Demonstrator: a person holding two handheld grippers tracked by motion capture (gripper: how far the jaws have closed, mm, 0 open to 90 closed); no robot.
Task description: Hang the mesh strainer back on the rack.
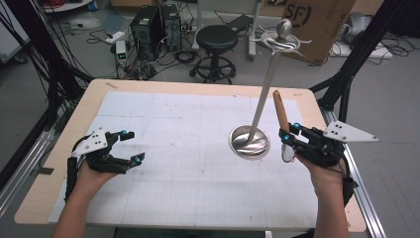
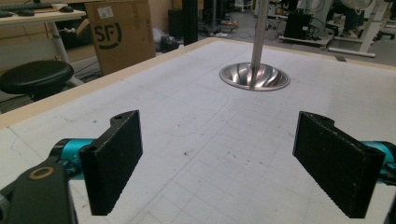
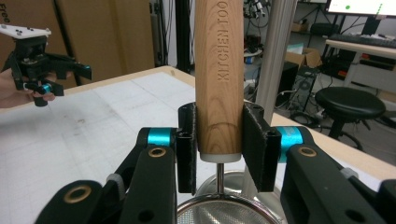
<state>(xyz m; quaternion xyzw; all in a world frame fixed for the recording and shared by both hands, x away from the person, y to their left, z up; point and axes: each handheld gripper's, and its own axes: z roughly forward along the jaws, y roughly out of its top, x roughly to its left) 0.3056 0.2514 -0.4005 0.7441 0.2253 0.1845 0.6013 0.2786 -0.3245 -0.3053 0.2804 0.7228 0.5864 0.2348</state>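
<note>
Currently right gripper point(image 3: 219, 149) jaws clenched on strainer point(image 3: 219, 70) handle just beside stand point(image 1: 249, 141); left gripper point(image 1: 130, 147) released, well apart; swinging could topple stand.

The wooden handle point(image 3: 219, 79) carries engraved letters running along its length — "KITCHEN TOO", cut off at the top edge. The cardboard box point(image 1: 317, 25) on the floor beyond the worktop's far right corner — "SF" logo.
</note>
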